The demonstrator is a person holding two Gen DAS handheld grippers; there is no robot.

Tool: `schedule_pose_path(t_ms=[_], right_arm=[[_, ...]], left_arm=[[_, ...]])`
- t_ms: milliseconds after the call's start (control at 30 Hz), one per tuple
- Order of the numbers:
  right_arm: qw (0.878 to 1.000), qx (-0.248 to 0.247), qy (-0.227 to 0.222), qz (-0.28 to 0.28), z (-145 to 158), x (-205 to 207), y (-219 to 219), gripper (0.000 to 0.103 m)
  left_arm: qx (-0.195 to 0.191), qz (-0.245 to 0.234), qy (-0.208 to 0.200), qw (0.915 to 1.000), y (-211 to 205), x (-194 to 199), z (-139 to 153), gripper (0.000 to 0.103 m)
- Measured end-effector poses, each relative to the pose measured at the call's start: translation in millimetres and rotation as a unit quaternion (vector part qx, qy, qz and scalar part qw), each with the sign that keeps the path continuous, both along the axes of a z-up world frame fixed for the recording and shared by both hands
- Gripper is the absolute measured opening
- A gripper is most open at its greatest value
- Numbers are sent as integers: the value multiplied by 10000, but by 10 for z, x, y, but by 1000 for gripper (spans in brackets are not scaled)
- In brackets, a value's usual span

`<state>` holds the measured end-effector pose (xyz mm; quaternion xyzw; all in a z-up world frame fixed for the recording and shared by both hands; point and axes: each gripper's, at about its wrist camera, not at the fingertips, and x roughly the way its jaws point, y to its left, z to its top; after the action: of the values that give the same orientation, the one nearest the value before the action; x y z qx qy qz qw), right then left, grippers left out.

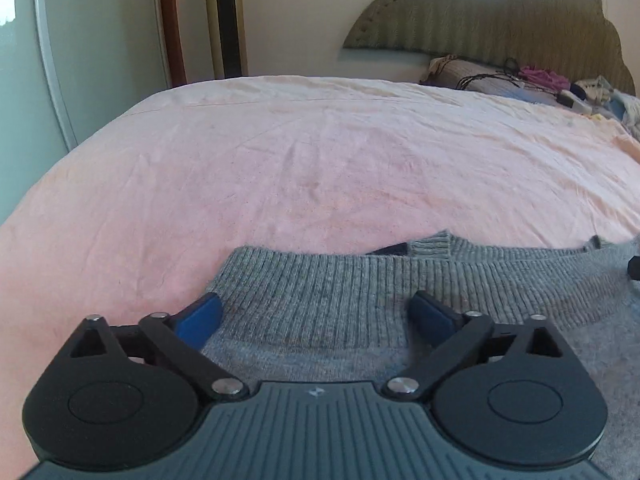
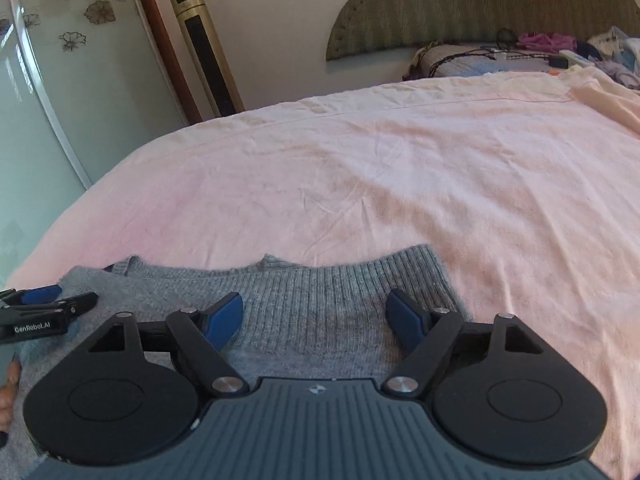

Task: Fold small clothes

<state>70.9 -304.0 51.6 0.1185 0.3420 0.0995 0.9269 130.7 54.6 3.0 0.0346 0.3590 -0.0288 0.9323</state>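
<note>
- Left wrist view: the left gripper [image 1: 314, 314] stands spread wide, its blue pads [image 1: 200, 318] parted over the grey knitted sweater [image 1: 320, 292] with nothing pinched between them; the ribbed band of the knit lies in the gap, untouched as far as I can see.
- Right wrist view: the right gripper [image 2: 314, 314] is also spread, a little less wide, and holds nothing; the same ribbed band [image 2: 320, 284] lies flat between and just ahead of its pads.
- The sweater lies flat at the near edge of the bed [image 2: 400, 160], on the pink sheet; its ribbed band runs crosswise, from the left gripper's side to the right's, so its long axis is square to the way both claws point.
- In the right wrist view the left gripper [image 2: 44, 300] shows at the left edge, resting over the left part of the knit; the right claw sits over the band's right corner [image 2: 432, 264].
- Each hand is nearest its own end of the band; the bare sheet lies beyond the band, towards the headboard [image 1: 500, 20].
- Judgement: the fold laid here looks released; any next grip would mean dropping each claw onto the edge directly under it.
- Clutter and a pillow [image 1: 480, 76] lie well apart at the bed's far right corner.
</note>
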Motion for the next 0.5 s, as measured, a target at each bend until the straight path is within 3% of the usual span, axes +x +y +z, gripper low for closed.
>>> schedule_pose_path(t_ms=[67, 233, 300, 333, 367, 400, 433, 500], right_arm=[[9999, -57, -18, -106, -5, 47, -3, 78], [9956, -921, 73, -136, 80, 10, 231, 83], [9959, -859, -60, -257, 235, -251, 227, 85], [9970, -729, -213, -141, 300, -391, 217, 92], [9973, -676, -288, -80, 326, -501, 211, 99], [9972, -696, -253, -66, 323, -584, 212, 99], [9968, -786, -108, -49, 272, -623, 215, 99], [9943, -1060, 111, -6, 62, -672, 200, 101]], left_arm=[[85, 44, -16, 10000, -41, 2, 10, 103], [286, 105, -101, 9995, -11, -346, 213, 103], [157, -190, -143, 9996, -17, -512, 286, 103], [178, -367, -127, 9991, -37, -586, 277, 103], [300, -475, -98, 9984, -66, -625, 235, 103], [440, -518, -77, 9977, -84, -626, 165, 103], [438, -526, -117, 9976, -63, -616, 95, 103], [-7, -371, -38, 9993, 64, -534, 66, 103]])
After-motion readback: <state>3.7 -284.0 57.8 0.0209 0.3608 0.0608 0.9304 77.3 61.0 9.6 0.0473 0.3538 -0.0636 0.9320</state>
